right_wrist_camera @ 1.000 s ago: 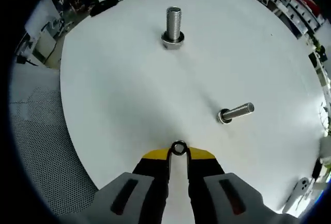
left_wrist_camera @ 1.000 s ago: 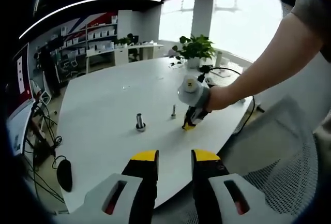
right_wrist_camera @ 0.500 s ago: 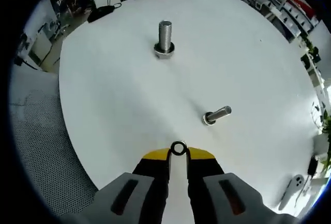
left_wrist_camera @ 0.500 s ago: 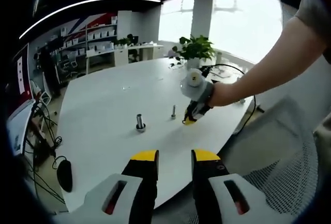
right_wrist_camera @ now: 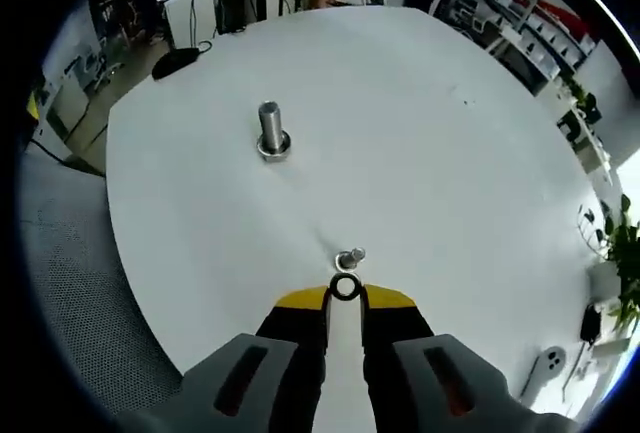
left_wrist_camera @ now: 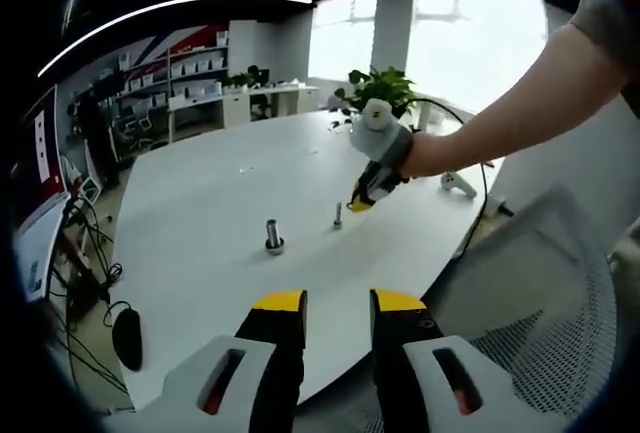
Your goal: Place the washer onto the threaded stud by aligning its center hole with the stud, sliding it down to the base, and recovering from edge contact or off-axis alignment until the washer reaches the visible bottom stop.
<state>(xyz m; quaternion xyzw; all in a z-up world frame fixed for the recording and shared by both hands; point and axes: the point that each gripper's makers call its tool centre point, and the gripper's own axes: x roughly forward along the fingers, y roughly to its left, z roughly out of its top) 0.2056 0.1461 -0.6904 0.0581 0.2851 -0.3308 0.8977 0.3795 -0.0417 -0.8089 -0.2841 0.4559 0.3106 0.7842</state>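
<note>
Washer held in the air just above the small threaded stud on the white counter.

In the right gripper view the right tool (right_wrist_camera: 345,296) pinches the washer (right_wrist_camera: 345,287) by its rim at the yellow tips, its open hole facing the camera, just short of the small threaded stud (right_wrist_camera: 350,257), which is seen nearly end-on. A thicker stud (right_wrist_camera: 271,130) stands upright well apart on the round white counter (right_wrist_camera: 430,153). In the left gripper view the left tool (left_wrist_camera: 336,302) has its jaws spread with nothing between them, off the counter's edge. An office with shelves (left_wrist_camera: 195,65), a potted plant (left_wrist_camera: 375,91) and bright windows (left_wrist_camera: 470,38) lies beyond.
</note>
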